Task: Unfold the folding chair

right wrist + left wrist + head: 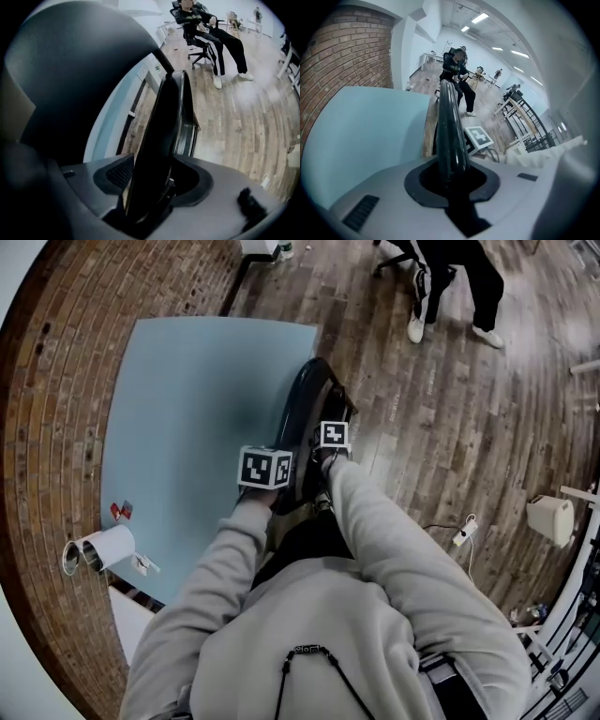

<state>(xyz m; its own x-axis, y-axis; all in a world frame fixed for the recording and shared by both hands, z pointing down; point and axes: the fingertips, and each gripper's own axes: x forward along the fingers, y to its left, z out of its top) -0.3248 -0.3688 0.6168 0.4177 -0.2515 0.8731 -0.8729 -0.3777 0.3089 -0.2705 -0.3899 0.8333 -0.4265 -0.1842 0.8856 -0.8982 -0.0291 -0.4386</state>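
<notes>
The black folding chair (309, 399) stands folded and upright on the wooden floor, right in front of me. My left gripper (451, 174) is shut on the chair's round top tube (450, 122), which runs up out of its jaws. Its marker cube (264, 468) shows in the head view. My right gripper (154, 185) is open, and the chair's flat black panel (161, 122) stands between its jaws with a gap on the left side. The right gripper's marker cube (334, 434) sits just right of the chair's frame. Both sets of fingertips are hidden in the head view.
A large light blue panel (187, 427) lies left of the chair, beside the brick wall (47, 427). A white roll (101, 549) rests at its near corner. A person in black (450, 277) sits on an office chair beyond. A power strip (464, 532) and white box (551, 518) lie right.
</notes>
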